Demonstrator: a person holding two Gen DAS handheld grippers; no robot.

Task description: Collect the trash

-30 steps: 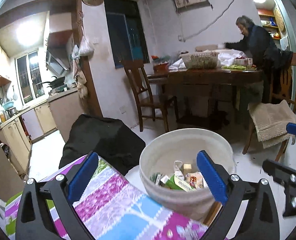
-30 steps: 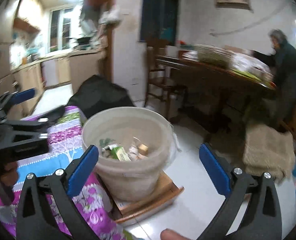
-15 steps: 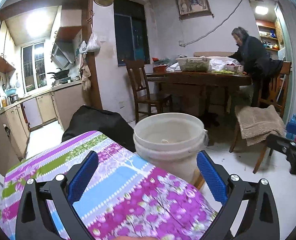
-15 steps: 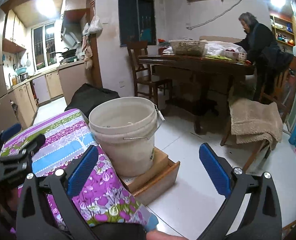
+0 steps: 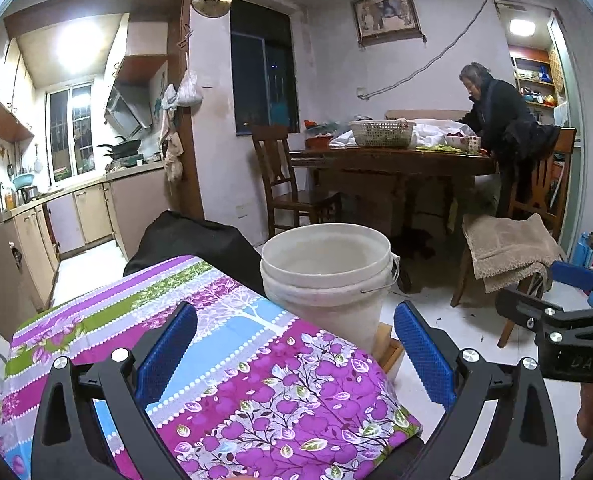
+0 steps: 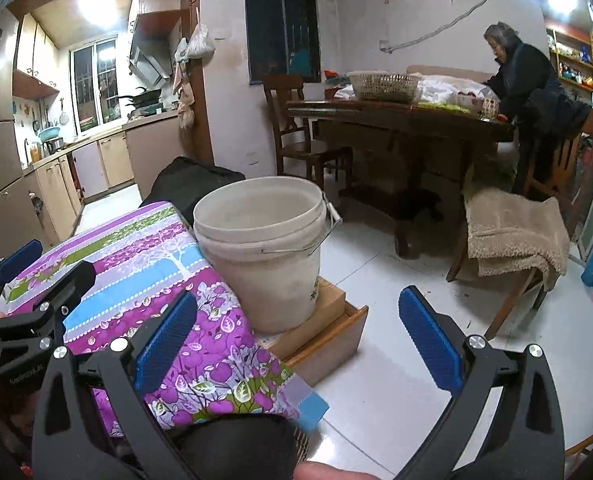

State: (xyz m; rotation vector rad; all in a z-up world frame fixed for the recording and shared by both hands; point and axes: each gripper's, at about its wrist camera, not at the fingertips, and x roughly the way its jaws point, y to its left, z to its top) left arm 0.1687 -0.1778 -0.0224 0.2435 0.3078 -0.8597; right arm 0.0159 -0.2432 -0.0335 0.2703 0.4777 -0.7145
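Bucket (image 6: pixel 262 248) on crate (image 6: pixel 320 332), right of cloth-covered table (image 6: pixel 136 268); contents perhaps hidden

Sharp frames; ceiling light (image 5: pixel 74 46) glare over kitchen; dark window (image 5: pixel 264 84); fisheye-bent edges.

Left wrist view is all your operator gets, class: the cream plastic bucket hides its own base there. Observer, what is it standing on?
Observer: In the right wrist view, the cream plastic bucket stands on a low wooden box on the white floor, beside the purple floral cloth.
Operator: Any marking on the bucket?
Observer: Yes, a small green print low on its side.
Operator: Is the right gripper open?
Observer: Yes. The right gripper has its blue pads wide apart and holds nothing.
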